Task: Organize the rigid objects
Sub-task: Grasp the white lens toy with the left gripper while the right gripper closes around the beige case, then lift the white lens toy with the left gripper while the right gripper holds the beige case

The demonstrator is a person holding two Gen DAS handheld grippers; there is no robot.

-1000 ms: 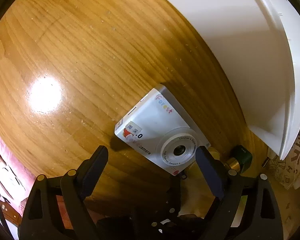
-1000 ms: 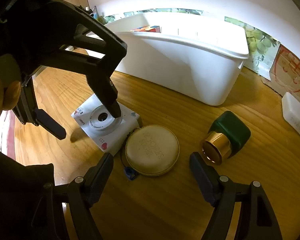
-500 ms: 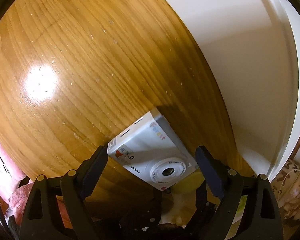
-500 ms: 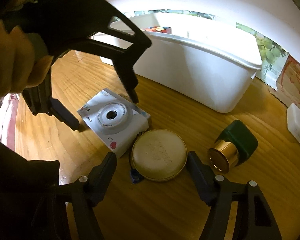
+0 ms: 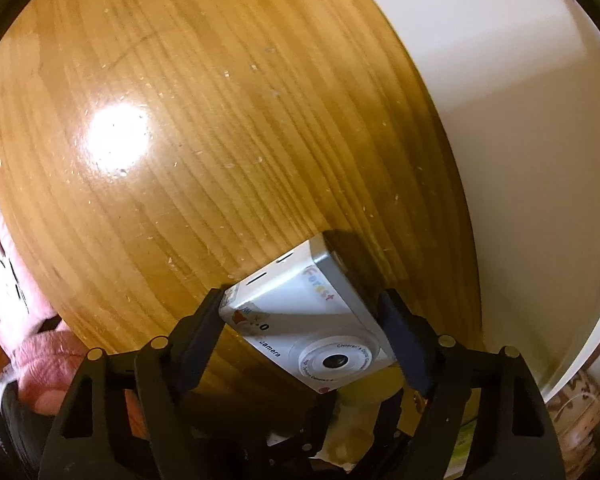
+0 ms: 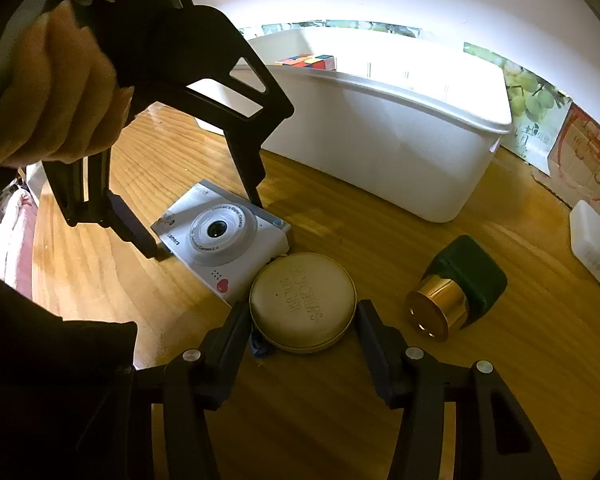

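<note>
White bin (image 6: 384,140) walls off the far side of the table (image 6: 320,408). Toy camera (image 6: 224,240) lies flat, its near corner touching the round cream case (image 6: 303,301); no gap there. Left gripper (image 6: 204,224) straddles the camera. Open wood between case and green bottle (image 6: 458,290). Bare table left of the camera (image 5: 160,152). White box (image 6: 594,248) at right edge.
</note>
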